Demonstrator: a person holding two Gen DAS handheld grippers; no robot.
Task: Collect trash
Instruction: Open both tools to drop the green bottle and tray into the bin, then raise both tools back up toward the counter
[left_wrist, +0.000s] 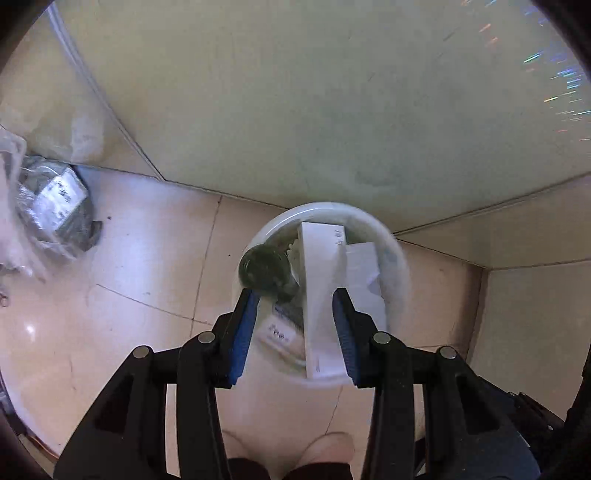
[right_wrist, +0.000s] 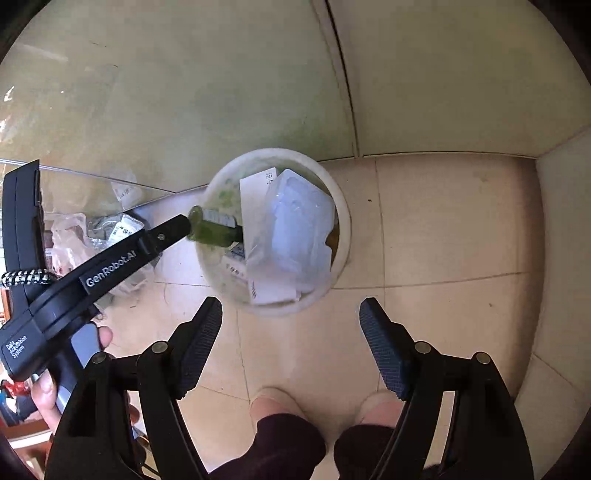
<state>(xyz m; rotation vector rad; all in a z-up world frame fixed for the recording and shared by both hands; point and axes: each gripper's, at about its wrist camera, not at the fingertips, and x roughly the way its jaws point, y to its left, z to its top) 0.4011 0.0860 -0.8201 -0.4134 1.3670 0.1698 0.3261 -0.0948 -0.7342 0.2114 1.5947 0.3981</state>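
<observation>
The left tool (right_wrist: 192, 227) is gripping a green bottle (right_wrist: 214, 230) with its jaws narrowed on it, holding it over the white bin's (right_wrist: 343, 221) rim at about nine o'clock. The bin is already sitting nearly full, with a white box (left_wrist: 317, 295) and a crumpled plastic bag (right_wrist: 299, 229) stacked inside. More bagged litter (left_wrist: 55, 206) is still lying on the floor at nine o'clock, so collecting looks partly done. The right tool (right_wrist: 291, 321) is hanging wide open and empty, below the bin at six o'clock.
</observation>
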